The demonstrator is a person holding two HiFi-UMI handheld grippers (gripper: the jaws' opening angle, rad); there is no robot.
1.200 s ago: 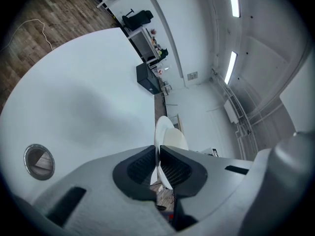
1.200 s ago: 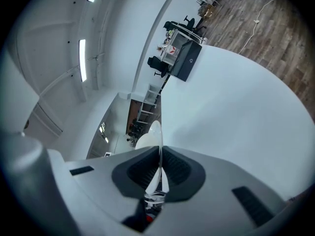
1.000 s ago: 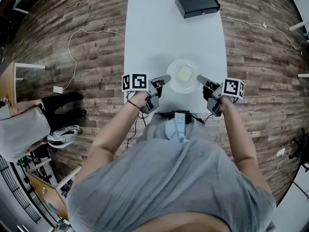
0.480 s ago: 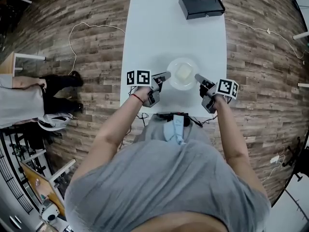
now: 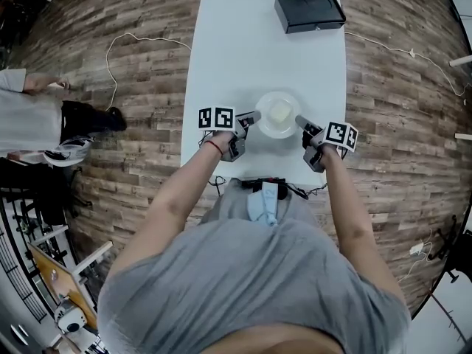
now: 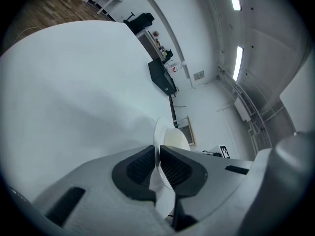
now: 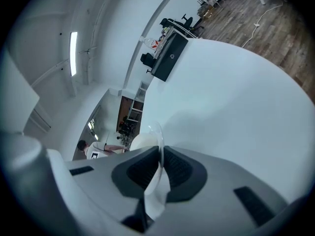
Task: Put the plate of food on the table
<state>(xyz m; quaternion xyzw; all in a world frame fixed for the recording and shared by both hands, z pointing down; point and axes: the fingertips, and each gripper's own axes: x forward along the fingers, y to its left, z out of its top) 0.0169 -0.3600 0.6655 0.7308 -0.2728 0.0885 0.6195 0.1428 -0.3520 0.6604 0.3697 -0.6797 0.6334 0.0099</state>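
A clear round plate (image 5: pixel 265 125) carrying a pale block of food (image 5: pixel 280 112) is over the near end of the long white table (image 5: pixel 251 43). My left gripper (image 5: pixel 255 116) is shut on the plate's left rim (image 6: pixel 158 146), the thin edge pinched between its ribbed pads. My right gripper (image 5: pixel 298 121) is shut on the opposite rim (image 7: pixel 158 156). From either gripper view the plate appears edge-on with the food (image 6: pixel 175 139) showing past the jaws. Whether the plate touches the tabletop cannot be told.
A black box (image 5: pixel 310 10) lies at the table's far end. A white cable (image 5: pixel 140 43) trails over the wooden floor to the left. A person (image 5: pixel 37 131) stands at the far left.
Both grippers and the plate have shifted slightly forward over the table, grips unchanged. The person at the left has moved further away.
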